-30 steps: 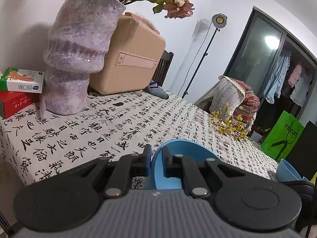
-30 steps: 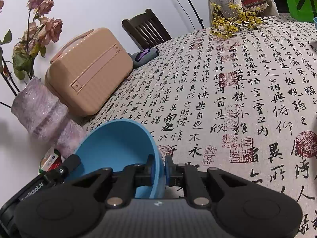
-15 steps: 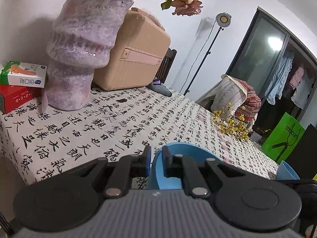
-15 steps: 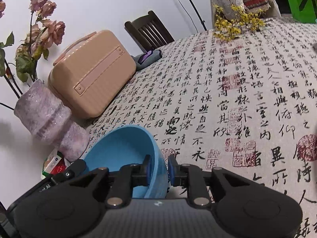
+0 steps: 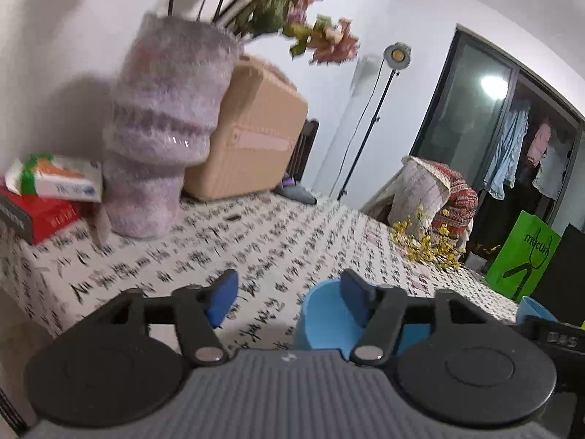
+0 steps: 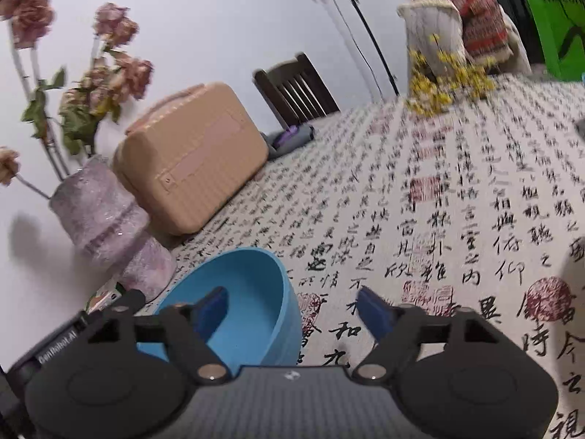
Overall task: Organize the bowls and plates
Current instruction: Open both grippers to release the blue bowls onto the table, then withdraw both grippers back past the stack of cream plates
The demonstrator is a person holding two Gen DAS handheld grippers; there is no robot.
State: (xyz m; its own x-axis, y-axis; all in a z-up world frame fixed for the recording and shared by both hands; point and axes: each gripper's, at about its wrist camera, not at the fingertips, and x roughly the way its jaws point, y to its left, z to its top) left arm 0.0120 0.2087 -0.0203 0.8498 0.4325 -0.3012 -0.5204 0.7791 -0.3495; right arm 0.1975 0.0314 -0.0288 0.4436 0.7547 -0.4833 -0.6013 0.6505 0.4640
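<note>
A light blue bowl [image 5: 323, 320] [image 6: 241, 292] stands on the calligraphy tablecloth [image 6: 457, 201], close in front of both grippers. My left gripper [image 5: 289, 298] has its jaws opening. The bowl's near wall stands between them, the right pad is inside the bowl, and neither pad presses on it. My right gripper [image 6: 292, 309] also has its jaws opening. Its left pad hangs inside the bowl and its right pad is outside over the cloth, so the rim lies loose between them. A second blue bowl [image 5: 533, 309] peeks in at the far right of the left wrist view.
A purple vase [image 5: 164, 128] with dried roses, a beige case [image 6: 193, 153] and stacked boxes [image 5: 47, 194] stand along the wall side. Yellow flowers [image 6: 442, 80] lie at the far end, with a dark chair [image 6: 296, 91] and a green bag [image 5: 523, 256] beyond the table.
Both grippers were shut on the blue bowl's rim and have spread their jaws off it. The bowl rests lower, on the cloth. Both views have shifted slightly.
</note>
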